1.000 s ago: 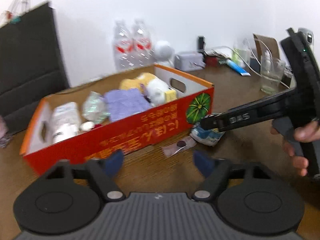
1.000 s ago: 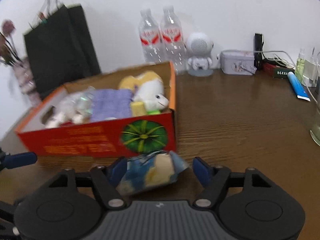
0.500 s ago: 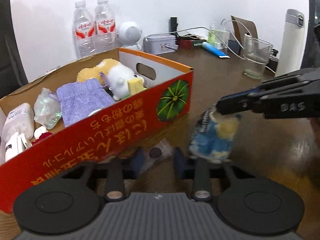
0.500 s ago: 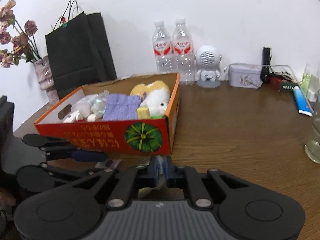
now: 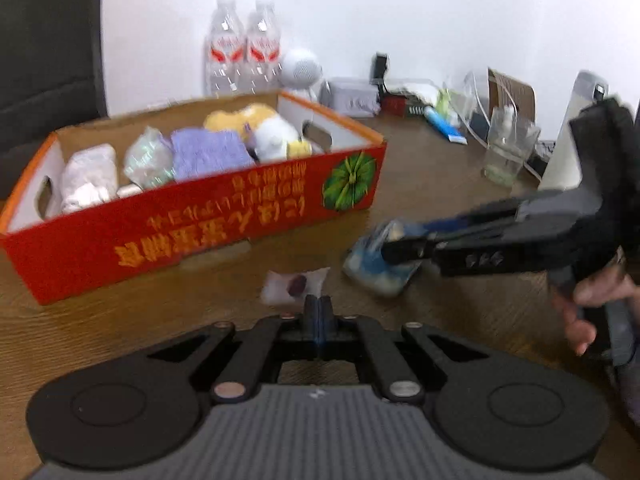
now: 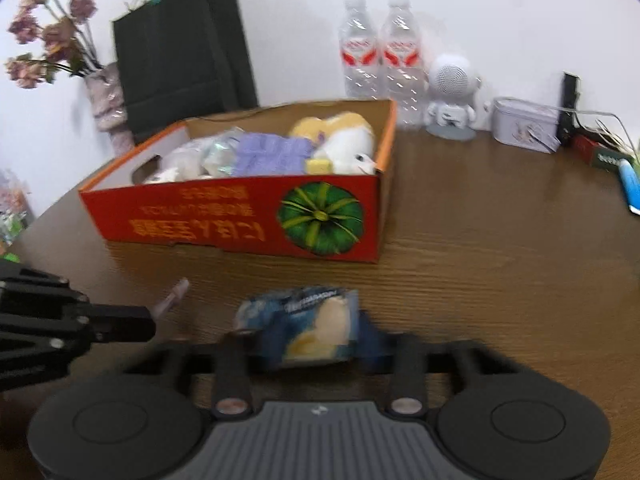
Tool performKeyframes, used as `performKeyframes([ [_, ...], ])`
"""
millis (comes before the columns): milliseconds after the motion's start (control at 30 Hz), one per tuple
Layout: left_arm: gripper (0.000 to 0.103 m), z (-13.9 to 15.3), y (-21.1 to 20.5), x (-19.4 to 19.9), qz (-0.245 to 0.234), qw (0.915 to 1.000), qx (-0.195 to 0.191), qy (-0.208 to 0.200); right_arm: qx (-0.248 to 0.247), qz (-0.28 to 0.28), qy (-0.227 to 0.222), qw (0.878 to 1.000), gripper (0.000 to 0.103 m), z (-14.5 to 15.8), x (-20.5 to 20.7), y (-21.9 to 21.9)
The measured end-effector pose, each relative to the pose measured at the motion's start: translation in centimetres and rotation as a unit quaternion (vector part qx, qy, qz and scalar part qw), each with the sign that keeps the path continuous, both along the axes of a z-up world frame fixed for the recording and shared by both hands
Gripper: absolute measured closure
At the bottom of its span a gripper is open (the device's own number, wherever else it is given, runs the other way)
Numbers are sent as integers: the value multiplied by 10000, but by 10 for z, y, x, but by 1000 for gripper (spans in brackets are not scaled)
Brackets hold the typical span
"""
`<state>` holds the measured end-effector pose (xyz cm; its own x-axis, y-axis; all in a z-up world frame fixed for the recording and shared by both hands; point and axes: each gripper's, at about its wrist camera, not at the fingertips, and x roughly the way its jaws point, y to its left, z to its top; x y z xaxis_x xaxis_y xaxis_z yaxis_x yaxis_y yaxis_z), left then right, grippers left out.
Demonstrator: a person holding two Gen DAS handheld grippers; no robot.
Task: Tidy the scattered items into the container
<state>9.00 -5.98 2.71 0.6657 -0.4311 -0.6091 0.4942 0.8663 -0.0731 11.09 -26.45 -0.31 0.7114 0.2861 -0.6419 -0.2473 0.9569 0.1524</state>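
Note:
A red cardboard box (image 5: 200, 232) (image 6: 224, 220) holds plush toys, a purple cloth and wrapped items. In front of it, my left gripper (image 5: 318, 308) (image 6: 148, 322) is shut, its tips pinching the near edge of a small clear packet (image 5: 294, 286) (image 6: 172, 300) that tilts up from the table. My right gripper (image 6: 316, 340) (image 5: 404, 238) has a blue and yellow snack packet (image 6: 304, 324) (image 5: 376, 268) between its pads. Its jaws are opening, but the pads still touch the packet, which hangs low over the wooden table (image 6: 500, 264).
Behind the box stand two water bottles (image 6: 380, 52), a white robot figure (image 6: 452, 92), a tin (image 6: 524, 126) and a black bag (image 6: 180, 52). A glass (image 5: 506, 152) and a white flask (image 5: 572, 144) stand to the right. A person's hand (image 5: 592, 296) holds the right gripper.
Both grippers stood open a second ago. The left has closed fully on the small packet. The right clamped the snack packet and raised it; now its jaws are wider and the packet sits lower.

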Motion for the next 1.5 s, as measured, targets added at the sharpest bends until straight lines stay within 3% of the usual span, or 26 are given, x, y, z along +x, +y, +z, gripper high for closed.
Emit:
performKeyframes([
  [67,102,9,5,-11,165,9997,-145,-105,-61,113,-49,9999,94,0,-5,7],
  [167,102,16,13,-32,455,9983,-309,-170,-152,200,-177,9995,102,3,-18,17],
  [333,102,23,33,-79,1077,9918,-638,-261,115,286,-752,9967,102,28,-71,30],
  [500,102,28,47,-121,1305,9889,-639,-323,341,349,-815,9955,102,36,-120,41],
  [633,102,40,56,-134,1418,9863,-687,-492,351,449,-890,9944,102,44,-146,52],
  [733,102,68,62,-122,1368,9847,-717,-809,355,438,-1308,9898,102,74,-148,48],
  [867,102,124,70,-66,1124,9848,-877,-997,265,275,-1897,9811,102,136,-107,34],
  [933,102,146,66,-24,1060,9869,-869,-854,111,123,-1827,9830,102,162,-63,34],
  [1033,102,156,49,51,1122,9909,-558,-500,-174,-194,-1262,9917,102,177,23,43],
  [1200,102,108,31,157,1334,9876,-194,807,-308,-449,24,9985,101,139,136,56],
  [1300,98,86,34,185,1454,9827,-142,1141,-366,-454,387,9975,92,118,169,56],
  [1333,92,81,39,193,1564,9791,-210,1283,-355,-497,549,9966,74,112,179,54],
  [1367,80,77,44,200,1679,9751,-255,1428,-321,-555,697,9955,47,108,186,52],
  [1400,73,75,50,204,1781,9720,-291,1507,-245,-607,755,9950,35,106,189,50],
  [1433,55,76,55,206,1853,9705,-335,1504,-164,-643,775,9948,17,107,190,49],
  [1467,38,80,61,205,1941,9694,-379,1454,-105,-649,805,9946,10,108,187,49],
  [1500,31,85,66,204,2042,9680,-414,1398,-76,-587,842,9947,10,111,184,51],
])
